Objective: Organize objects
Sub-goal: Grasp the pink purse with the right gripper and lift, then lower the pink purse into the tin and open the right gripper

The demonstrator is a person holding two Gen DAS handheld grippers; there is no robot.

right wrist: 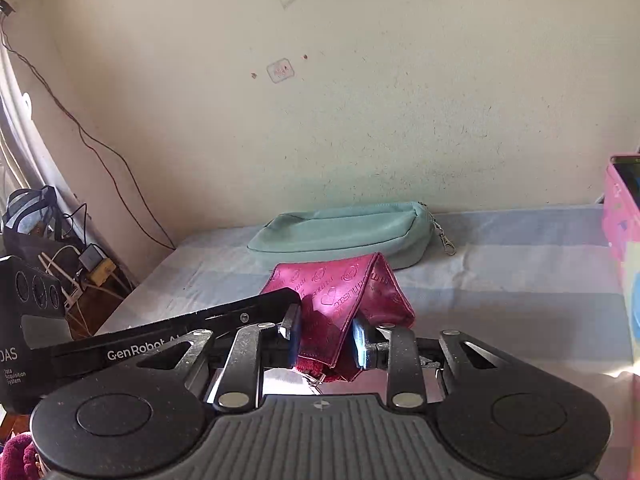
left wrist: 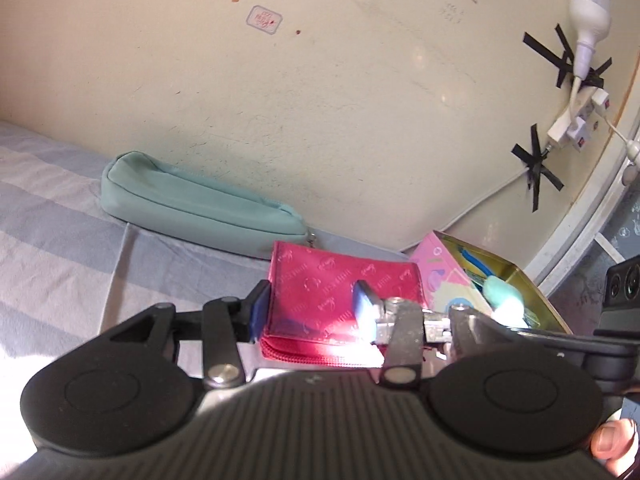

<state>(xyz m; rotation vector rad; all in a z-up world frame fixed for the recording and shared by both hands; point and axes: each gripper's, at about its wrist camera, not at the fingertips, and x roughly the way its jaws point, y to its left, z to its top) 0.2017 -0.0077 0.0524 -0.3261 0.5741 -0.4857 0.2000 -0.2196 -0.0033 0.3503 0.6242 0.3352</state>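
A red embossed wallet (left wrist: 340, 300) lies on the striped bed sheet (left wrist: 48, 208) and is partly lifted. My left gripper (left wrist: 312, 308) has its blue pads around the wallet's near part, one pad resting on top. In the right wrist view the wallet (right wrist: 348, 296) stands folded like a tent, and my right gripper (right wrist: 326, 340) is closed on its lower edge. A teal zip pouch (left wrist: 192, 204) lies behind the wallet by the wall; it also shows in the right wrist view (right wrist: 344, 232).
A pink and gold tin box (left wrist: 500, 284) with small items stands open at the right of the wallet; its pink side (right wrist: 624, 224) is at the right edge. A power strip and bulb (left wrist: 580, 80) are taped to the wall. Cables and bags (right wrist: 48, 248) sit left of the bed.
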